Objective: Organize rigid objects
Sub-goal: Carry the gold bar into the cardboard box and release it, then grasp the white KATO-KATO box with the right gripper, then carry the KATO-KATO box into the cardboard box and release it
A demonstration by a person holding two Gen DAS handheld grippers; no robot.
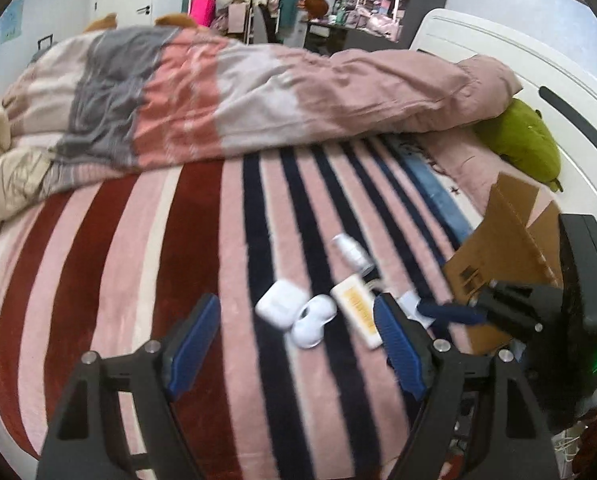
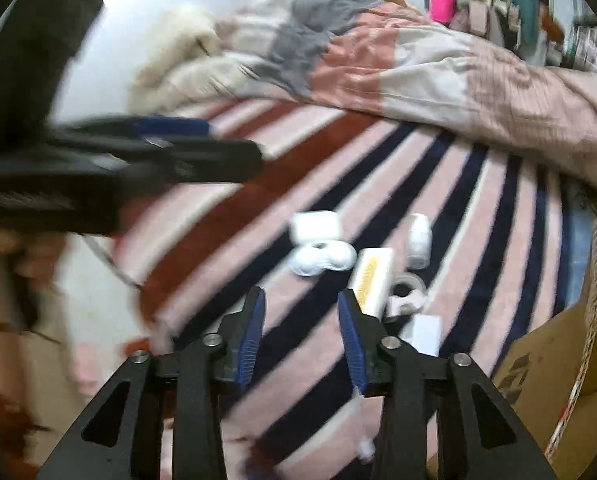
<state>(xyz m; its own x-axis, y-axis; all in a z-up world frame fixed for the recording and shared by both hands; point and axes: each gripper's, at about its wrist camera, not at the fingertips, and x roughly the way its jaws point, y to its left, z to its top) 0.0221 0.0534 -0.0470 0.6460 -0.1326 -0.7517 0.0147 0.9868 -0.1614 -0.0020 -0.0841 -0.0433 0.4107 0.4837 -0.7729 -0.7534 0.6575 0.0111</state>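
**Two claws hover over small items on striped bed**

L gripper (image 1: 298, 340) is spread wide w/ nothing between its blue pads, above the striped blanket (image 1: 202, 240). A white case (image 1: 279, 304) and a white rounded item (image 1: 314, 320) lie just ahead, between the fingers; a yellow-labelled white box (image 1: 358, 312) sits by the R finger tip, a white cylinder (image 1: 352, 254) farther out. R gripper (image 2: 301, 328), partly open and empty, has the box (image 2: 372, 282) just ahead-right of its R finger, a tape roll (image 2: 408, 290) beside it, a white card (image 2: 424, 334) nearer. Cardboard box (image 2: 546, 364) stands at far right. Both views blurred.
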